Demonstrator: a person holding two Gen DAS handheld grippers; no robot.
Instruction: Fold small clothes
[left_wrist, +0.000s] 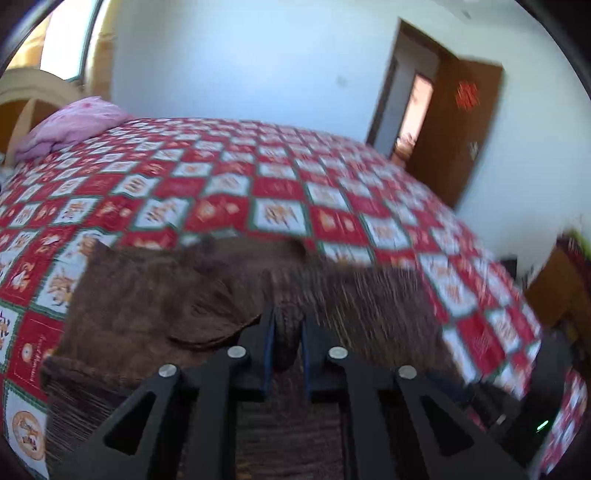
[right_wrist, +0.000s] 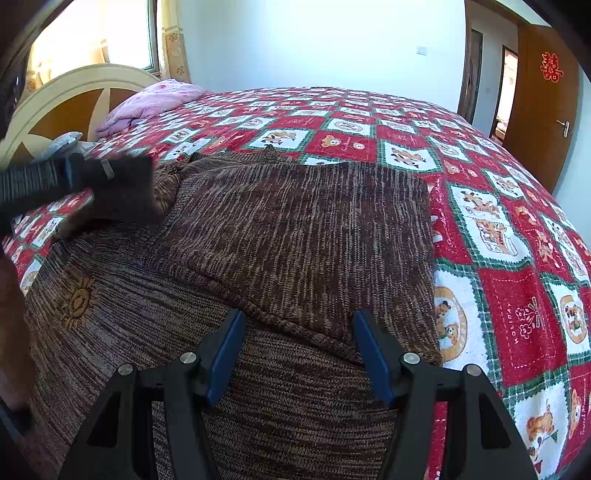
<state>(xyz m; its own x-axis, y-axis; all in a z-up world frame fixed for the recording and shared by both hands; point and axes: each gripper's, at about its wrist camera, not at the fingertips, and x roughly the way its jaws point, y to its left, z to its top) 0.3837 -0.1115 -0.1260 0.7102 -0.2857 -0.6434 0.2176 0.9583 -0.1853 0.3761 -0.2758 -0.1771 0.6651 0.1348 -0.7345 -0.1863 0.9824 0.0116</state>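
A brown knitted sweater (right_wrist: 295, 229) lies on the bed, its right side folded over the body. In the left wrist view the sweater (left_wrist: 147, 310) is blurred by motion. My left gripper (left_wrist: 287, 334) is shut on a bunched fold of the sweater and holds it raised. It also shows in the right wrist view (right_wrist: 122, 181) at the left, over the sweater's far left part. My right gripper (right_wrist: 299, 328) is open and empty, just above the sweater's near folded edge.
The bed has a red, white and green checked quilt (right_wrist: 498, 229). A pink pillow (right_wrist: 155, 99) lies by the cream headboard (right_wrist: 74, 92). A brown door (right_wrist: 539, 103) stands open at the right. A wooden cabinet (left_wrist: 554, 291) stands beside the bed.
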